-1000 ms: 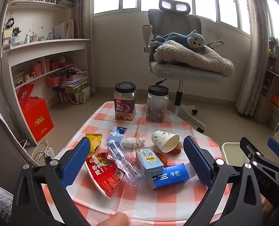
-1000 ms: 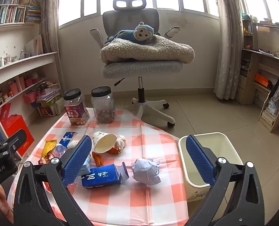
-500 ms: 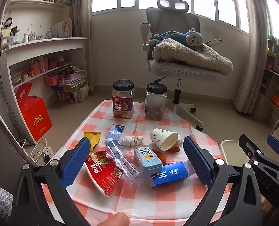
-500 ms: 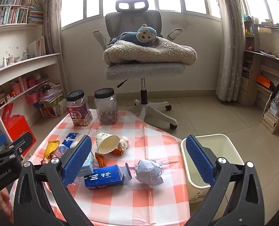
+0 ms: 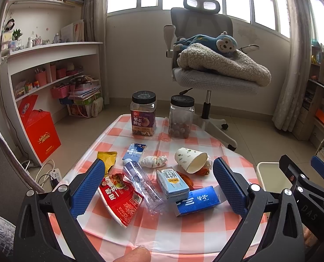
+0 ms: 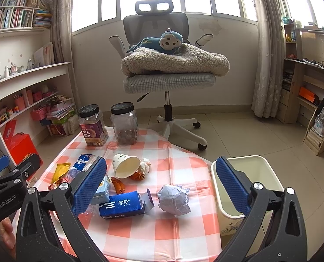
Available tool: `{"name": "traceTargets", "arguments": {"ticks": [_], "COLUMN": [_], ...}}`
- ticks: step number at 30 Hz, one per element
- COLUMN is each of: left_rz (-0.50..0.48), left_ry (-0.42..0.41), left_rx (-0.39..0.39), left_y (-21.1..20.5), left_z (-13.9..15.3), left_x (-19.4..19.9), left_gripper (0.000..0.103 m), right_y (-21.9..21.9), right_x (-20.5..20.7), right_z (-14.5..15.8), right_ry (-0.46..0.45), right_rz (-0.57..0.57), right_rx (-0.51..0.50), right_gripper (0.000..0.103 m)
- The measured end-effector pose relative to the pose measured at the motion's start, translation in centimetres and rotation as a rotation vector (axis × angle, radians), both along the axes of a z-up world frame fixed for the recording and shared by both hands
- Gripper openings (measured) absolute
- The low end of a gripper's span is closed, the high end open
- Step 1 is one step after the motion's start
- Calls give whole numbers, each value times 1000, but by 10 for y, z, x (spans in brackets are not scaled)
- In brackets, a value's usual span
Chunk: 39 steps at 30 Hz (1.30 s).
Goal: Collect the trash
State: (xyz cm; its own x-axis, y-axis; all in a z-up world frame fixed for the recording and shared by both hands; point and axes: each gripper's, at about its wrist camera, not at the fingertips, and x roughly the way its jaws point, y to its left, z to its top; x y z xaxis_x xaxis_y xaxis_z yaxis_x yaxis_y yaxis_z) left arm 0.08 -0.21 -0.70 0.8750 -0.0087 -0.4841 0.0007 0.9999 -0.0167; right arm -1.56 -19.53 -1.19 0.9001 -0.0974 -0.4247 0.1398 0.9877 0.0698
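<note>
Trash lies on a red-and-white checked table [image 5: 183, 235]: a red snack wrapper [image 5: 120, 198], a clear plastic bottle [image 5: 144, 185], a light blue milk carton [image 5: 171, 183], a dark blue box [image 5: 196, 200], a tipped paper cup [image 5: 190, 161] and a crumpled paper ball [image 6: 175, 198]. A cream trash bin [image 6: 249, 187] stands right of the table. My left gripper [image 5: 159, 187] is open and empty above the near trash. My right gripper [image 6: 162, 187] is open and empty above the paper ball and blue box [image 6: 122, 205].
Two black-lidded jars [image 5: 143, 113] [image 5: 181, 118] stand at the table's far edge. An office chair [image 5: 210, 78] with a blanket and a monkey toy is behind. Shelves [image 5: 52, 69] and a red bag [image 5: 41, 131] are on the left.
Both grippers have drawn slightly up and back; the scene sits a little lower in each view. Both stay open. No trash has moved.
</note>
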Motion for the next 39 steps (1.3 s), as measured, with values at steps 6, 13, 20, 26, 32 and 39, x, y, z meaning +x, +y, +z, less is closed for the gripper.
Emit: {"name": "traceTargets", "arguments": {"ticks": [6,13,20,26,32,39], "left_rz": [2,1,3,3,4,4], "left_ry": [1,2,7,6,10,11], "left_rx": [-2,-4,-11,-11,-11,-12], "left_y": [1,3,8,8,8,9], "left_z": [-2,-3,-9,-9,-9,-9], "left_x": [0,0,-2,-1,-1,-1], "left_gripper": [96,96,96,96,96,96], "right_y": [0,0,1,1,1,1], "right_x": [1,1,1,2,2,3], "right_z": [-1,-2,-3,-4,-5,-5], "right_ry": [0,1,1,3,3,3], "right_rz": [-1,-1,-1,-2,-2,-2], "right_rx": [-2,-1,-2,-1,-1,-1], "right_gripper": [96,96,96,96,96,96]}}
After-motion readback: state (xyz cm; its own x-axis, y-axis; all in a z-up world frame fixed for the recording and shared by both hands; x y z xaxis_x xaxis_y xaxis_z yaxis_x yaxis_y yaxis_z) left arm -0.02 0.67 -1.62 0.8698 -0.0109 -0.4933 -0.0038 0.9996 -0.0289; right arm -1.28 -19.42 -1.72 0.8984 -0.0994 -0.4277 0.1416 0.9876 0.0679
